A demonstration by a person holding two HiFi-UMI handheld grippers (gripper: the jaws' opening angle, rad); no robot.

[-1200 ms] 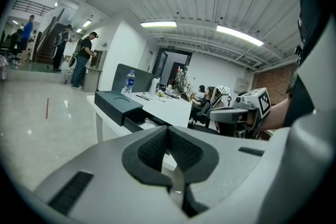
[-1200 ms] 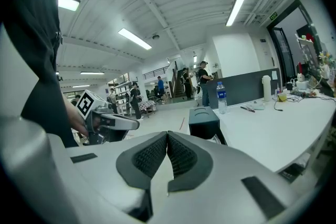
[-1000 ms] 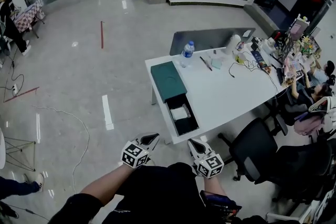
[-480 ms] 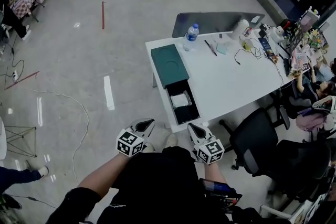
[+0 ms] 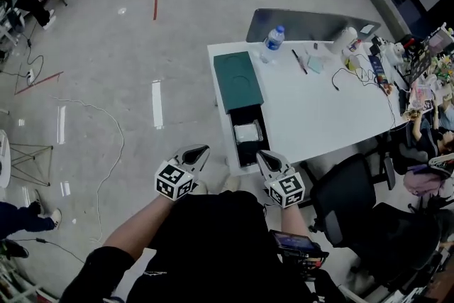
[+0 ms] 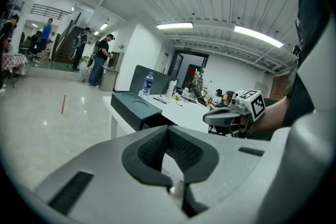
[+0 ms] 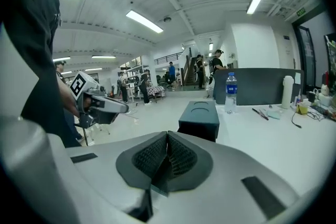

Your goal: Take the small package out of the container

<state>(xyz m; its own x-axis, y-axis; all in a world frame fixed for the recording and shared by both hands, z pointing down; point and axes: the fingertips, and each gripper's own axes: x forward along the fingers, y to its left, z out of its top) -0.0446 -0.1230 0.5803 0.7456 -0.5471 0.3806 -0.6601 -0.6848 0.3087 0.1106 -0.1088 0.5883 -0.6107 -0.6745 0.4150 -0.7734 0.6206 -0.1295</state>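
Left gripper [image 6: 168, 148] and right gripper [image 7: 167, 159] are both clenched on nothing; held side by side before the person's torso, aimed at the table [image 5: 319, 110]; the small package [image 5: 247, 132] lies in the open dark container [image 5: 250, 155] at the table's near end; a teal box [image 5: 237, 80] lies just beyond, then a water bottle [image 5: 273, 43].

Container [image 5: 248, 155]: black, rectangular, open-topped, flat on near-left corner of white desk [image 5: 319, 110], long side running 12 to 6 o'clock. Small package [image 5: 248, 131]: white, squarish, lying flat inside, about mid-box. Dark green lid [image 5: 238, 80] touching at container's 12 o'clock.
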